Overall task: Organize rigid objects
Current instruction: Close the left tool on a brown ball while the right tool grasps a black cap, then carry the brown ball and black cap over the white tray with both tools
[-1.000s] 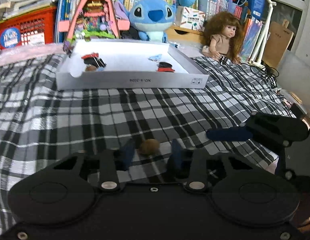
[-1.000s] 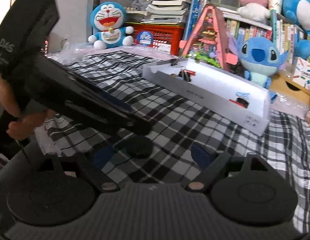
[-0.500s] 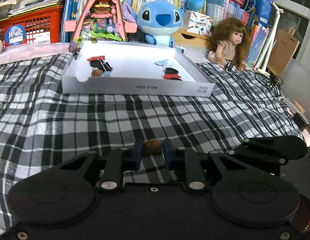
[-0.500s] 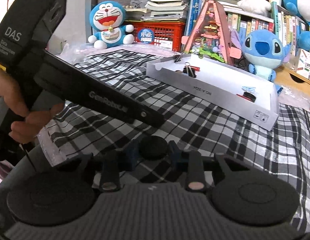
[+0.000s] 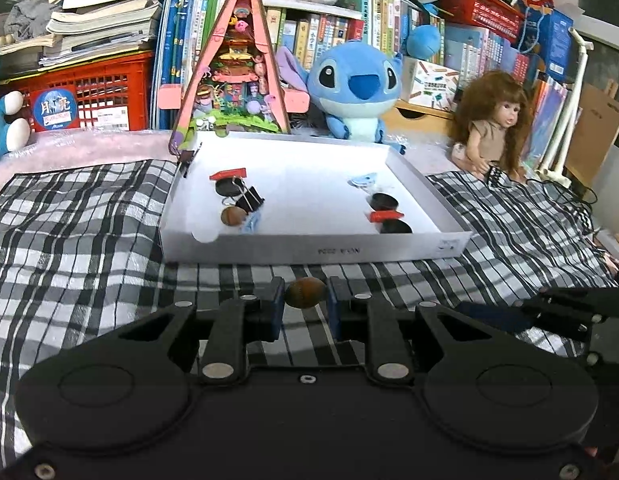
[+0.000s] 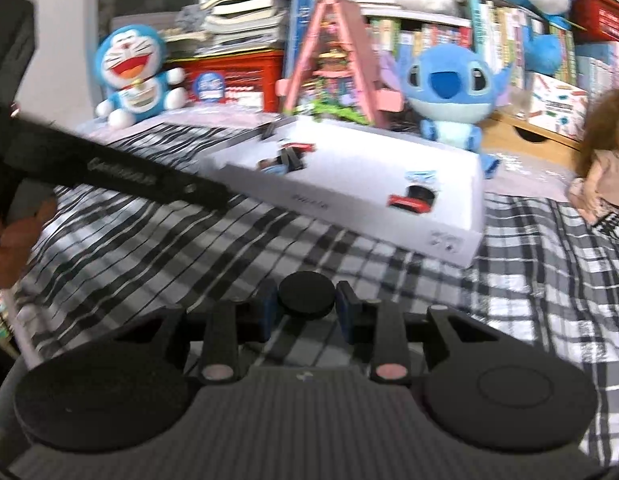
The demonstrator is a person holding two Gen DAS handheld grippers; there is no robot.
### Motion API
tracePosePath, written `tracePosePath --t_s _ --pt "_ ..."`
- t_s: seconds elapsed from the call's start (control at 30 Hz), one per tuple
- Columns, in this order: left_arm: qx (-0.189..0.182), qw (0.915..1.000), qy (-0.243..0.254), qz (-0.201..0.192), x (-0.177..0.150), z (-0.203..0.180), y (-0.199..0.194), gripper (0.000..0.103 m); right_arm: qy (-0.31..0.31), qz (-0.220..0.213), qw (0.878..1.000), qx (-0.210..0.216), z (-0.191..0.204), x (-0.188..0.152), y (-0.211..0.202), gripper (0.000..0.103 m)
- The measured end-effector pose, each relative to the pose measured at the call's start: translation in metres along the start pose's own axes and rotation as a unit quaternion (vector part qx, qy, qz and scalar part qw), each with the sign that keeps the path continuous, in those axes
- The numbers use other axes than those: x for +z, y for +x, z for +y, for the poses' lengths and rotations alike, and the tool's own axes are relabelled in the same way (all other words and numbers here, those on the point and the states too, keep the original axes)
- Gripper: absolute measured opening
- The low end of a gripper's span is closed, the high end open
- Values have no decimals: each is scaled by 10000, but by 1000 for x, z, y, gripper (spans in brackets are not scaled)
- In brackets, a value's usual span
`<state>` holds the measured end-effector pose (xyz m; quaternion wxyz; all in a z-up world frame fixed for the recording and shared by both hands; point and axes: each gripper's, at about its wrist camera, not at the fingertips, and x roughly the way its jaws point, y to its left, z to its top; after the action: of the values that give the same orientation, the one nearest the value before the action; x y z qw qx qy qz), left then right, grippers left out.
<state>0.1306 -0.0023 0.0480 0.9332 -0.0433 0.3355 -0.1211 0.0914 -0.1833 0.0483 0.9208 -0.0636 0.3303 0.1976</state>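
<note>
My left gripper (image 5: 306, 307) is clamped on a small brown oval piece (image 5: 305, 293), and my right gripper (image 6: 306, 307) pinches a black disc (image 6: 306, 294), both above the near checked cloth (image 5: 89, 240). Farther off, the white tray (image 5: 309, 249) holds clips and discs, with plush toys beyond.

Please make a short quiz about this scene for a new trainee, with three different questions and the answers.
1. What does the left gripper hold?
2. True or false: the right gripper is open.
3. Which thing lies in the tray? A) red clip B) spoon C) cup

Key:
1. A brown oval piece.
2. False, it is shut on a black disc.
3. A
</note>
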Motion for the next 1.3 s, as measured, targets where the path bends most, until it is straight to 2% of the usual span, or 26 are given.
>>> tracePosePath --t_s 0.4,0.7,1.0,1.2,1.3 --pt "170 9997 -174 -57 29 14 24 20 503 -44 9982 -325 -36 43 16 37" --pt "529 9984 -67 -167 53 16 51 20 883 -130 9949 -470 -59 77 38 37" --pt "836 9964 -59 -143 76 21 83 20 1241 -80 9909 -512 -73 96 63 37" --pt "858 9962 -86 -110 93 22 105 20 1494 -9 9874 -527 -87 108 82 37" --pt "765 9967 -265 77 108 29 122 20 1574 74 9858 -583 -94 115 93 37"
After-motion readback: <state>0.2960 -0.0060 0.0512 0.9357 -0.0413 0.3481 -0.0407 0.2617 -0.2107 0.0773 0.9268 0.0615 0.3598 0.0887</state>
